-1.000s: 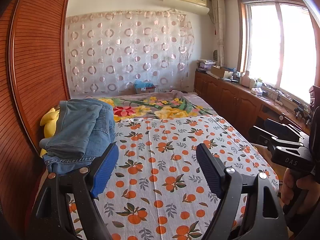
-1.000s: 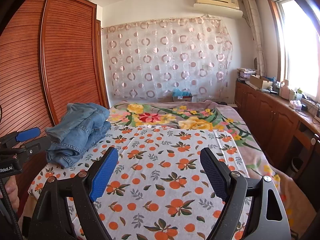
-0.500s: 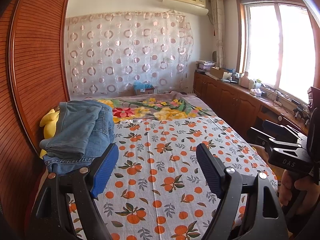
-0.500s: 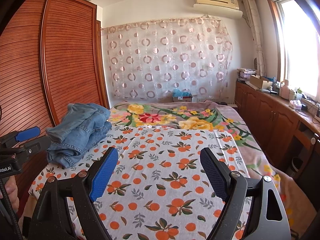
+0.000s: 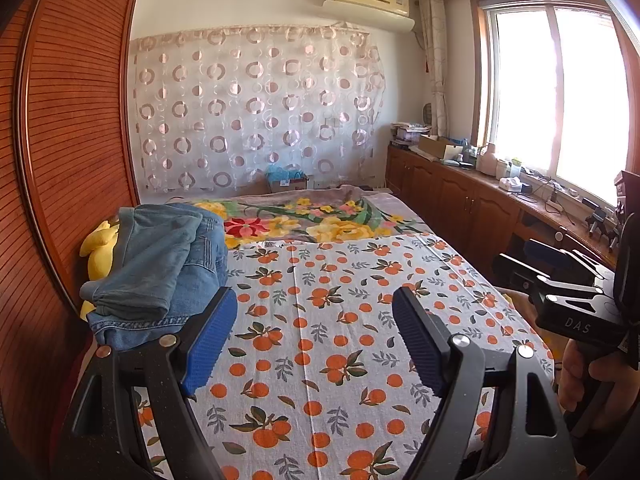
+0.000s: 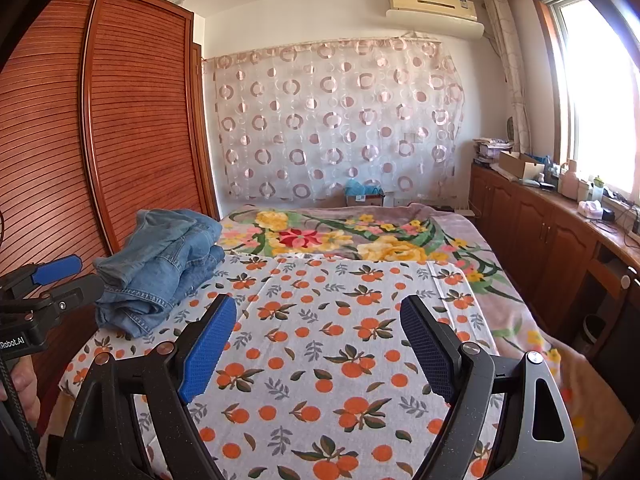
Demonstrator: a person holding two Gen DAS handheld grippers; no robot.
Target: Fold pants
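Both hand-held grippers, left & right, wide open, empty, same as before; jeans unmoved on bed.

Pants: faded blue denim, stitched seams. Bedsheet: matt printed cloth. Wardrobe: ribbed, semi-gloss wood. Gripper pads: textured blue rubber-like material.

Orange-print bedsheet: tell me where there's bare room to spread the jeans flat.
The white orange-print bedsheet lies bare from the pile of blue denim jeans rightward to its right edge, and back to the floral blanket. Crowded only at the left, by the red-brown slatted wardrobe, where the jeans sit.
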